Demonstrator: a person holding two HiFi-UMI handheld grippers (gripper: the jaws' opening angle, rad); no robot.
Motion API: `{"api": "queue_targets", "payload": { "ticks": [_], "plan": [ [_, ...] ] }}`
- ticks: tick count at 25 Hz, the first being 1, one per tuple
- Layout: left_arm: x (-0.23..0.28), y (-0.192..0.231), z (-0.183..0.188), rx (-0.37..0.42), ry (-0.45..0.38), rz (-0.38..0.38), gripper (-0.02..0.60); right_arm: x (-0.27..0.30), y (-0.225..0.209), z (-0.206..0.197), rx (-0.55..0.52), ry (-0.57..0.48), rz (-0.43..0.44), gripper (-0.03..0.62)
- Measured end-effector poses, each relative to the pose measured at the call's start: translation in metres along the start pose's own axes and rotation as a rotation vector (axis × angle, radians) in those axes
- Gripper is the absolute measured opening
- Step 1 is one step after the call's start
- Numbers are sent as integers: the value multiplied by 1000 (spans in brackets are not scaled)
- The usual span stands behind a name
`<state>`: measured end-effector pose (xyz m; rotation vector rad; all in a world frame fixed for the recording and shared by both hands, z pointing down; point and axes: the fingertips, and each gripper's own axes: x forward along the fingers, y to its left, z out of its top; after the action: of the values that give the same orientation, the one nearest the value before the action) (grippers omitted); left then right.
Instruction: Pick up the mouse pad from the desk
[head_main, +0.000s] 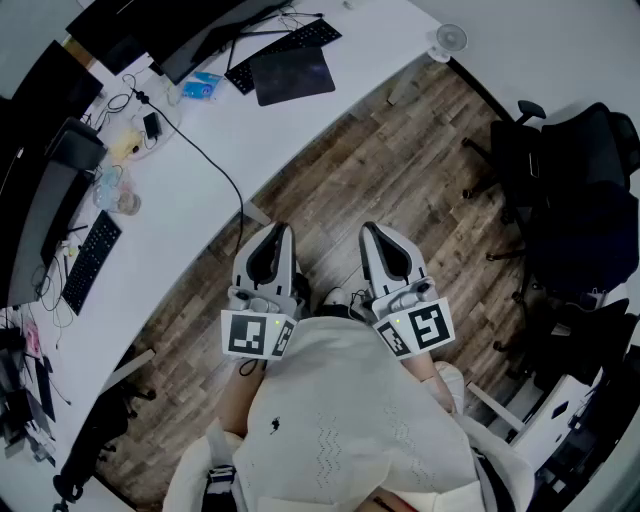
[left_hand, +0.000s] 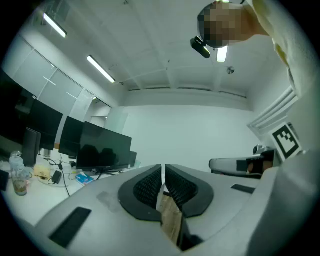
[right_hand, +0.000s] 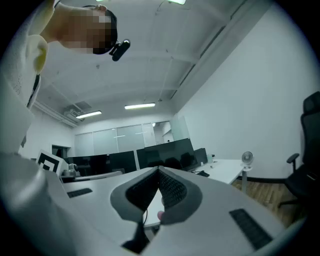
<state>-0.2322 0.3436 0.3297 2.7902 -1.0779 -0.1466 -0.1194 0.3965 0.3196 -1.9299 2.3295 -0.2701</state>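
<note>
Left tongs (head_main: 284, 230): pressed together. In the left gripper view (left_hand: 163, 166) the two ribbed pads meet at their tips with nothing between them. They are held level over the floor.
Right tongs (head_main: 368, 229): pressed together too. In the right gripper view (right_hand: 158, 170) the tips touch and pinch nothing. They are held level beside the left pair, a little apart.
Mouse pad (head_main: 292, 72): a dark rectangle lying flat on the white surface (head_main: 372, 52), close to its floor-side edge. In the head view it sits at about 12 o'clock from both tongs and well apart from them.
Keyboard (head_main: 290, 46): black, just beside the mouse pad at its 12 o'clock side.
Second keyboard (head_main: 90, 262): on the same surface, at about 9 o'clock from the tongs.
Monitors (head_main: 175, 30): dark screens along the far edge of the surface, at 10 to 11 o'clock.
Fan (head_main: 451, 38): small and white, at the end of the surface, at 1 o'clock.
Office chairs (head_main: 580, 200): black, on the floor at 3 o'clock.
Floor (head_main: 400, 160): wood planks, between the tongs and the surface.
Person (head_main: 350, 420): light top, at 6 o'clock in the head view.
</note>
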Motion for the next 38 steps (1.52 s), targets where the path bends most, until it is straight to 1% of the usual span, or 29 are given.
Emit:
{"api": "queue_targets", "payload": {
  "ticks": [3, 5, 8, 13, 16, 19, 22, 26, 28, 30, 32, 35, 38],
  "plan": [
    [-10, -37, 1, 45, -13, 13, 31, -34, -19, -5, 28, 25, -14, 1],
    [-18, -54, -1, 69, -9, 14, 31, -51, -24, -5, 37, 19, -20, 1],
    [-25, -70, -7, 64, 0, 2, 31, -68, -21, 2, 18, -4, -19, 1],
    [-27, -97, -6, 105, -10, -25, 31, -89, -21, 8, 4, -20, -9, 1],
    [-24, -109, -7, 118, -19, -27, 31, -95, -23, 9, -1, -22, 7, 1],
    [-22, -112, -8, 114, -15, -13, 31, -95, -22, 10, -30, -9, 20, 1],
    [-19, -110, -12, 131, -2, 13, 31, -94, -24, 10, -58, 12, 14, 1],
    [-17, -107, -20, 147, 12, 80, 31, -100, -36, 7, -44, 23, 7, 1],
    [-16, -105, -26, 154, 26, 101, 30, -102, -44, 4, -40, 24, -6, 1],
    [-13, -104, -29, 169, 38, 101, 31, -101, -51, 4, -32, 20, -24, 1],
    [-7, -102, -26, 178, 31, 93, 31, -96, -58, 4, -26, 14, -44, 1],
    [9, -94, -24, 172, 18, 75, 31, -85, -68, 5, -29, 13, -73, 1],
    [28, -89, -28, 150, 24, 52, 30, -76, -78, 6, -32, 22, -100, 1]
  ]
}}
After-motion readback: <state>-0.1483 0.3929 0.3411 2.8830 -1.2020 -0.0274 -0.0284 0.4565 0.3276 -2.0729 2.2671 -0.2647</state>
